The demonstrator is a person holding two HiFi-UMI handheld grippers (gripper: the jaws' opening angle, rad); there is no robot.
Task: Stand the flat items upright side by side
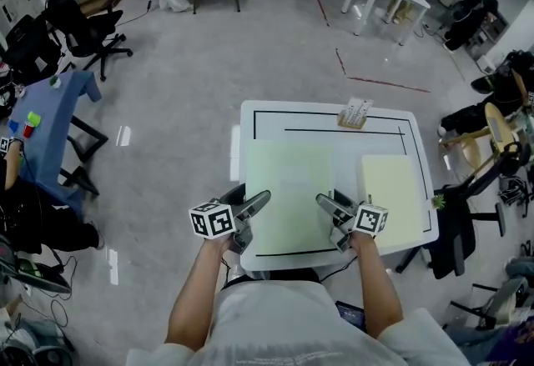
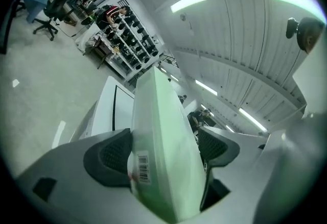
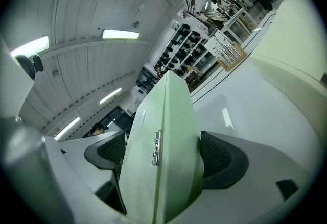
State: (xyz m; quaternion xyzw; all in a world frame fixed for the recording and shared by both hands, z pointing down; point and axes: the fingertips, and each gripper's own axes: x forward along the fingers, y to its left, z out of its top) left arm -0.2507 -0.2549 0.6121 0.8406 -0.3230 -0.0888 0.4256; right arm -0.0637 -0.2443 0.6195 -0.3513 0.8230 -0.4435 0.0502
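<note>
As the head view looks steeply down, a white bench [image 1: 334, 121] fills the middle. A pale green flat item [image 1: 290, 189] lies over its left half, and both arms reach to its near edge. The left hand-held gripper [image 1: 257, 203] grasps the near left corner and the right hand-held gripper [image 1: 327, 204] the near right. A pale yellow flat item [image 1: 394, 198] lies flat on the bench's right side, apart from the green one. A small wooden rack [image 1: 356, 113] stands at the far edge.

The left gripper view shows the green item [image 2: 161, 131] clamped edge-on between the pads, with a barcode label on its side.

The right gripper view shows the same item [image 3: 166, 131] pinched between both pads, with the yellow item [image 3: 296, 44] to the far right.
</note>
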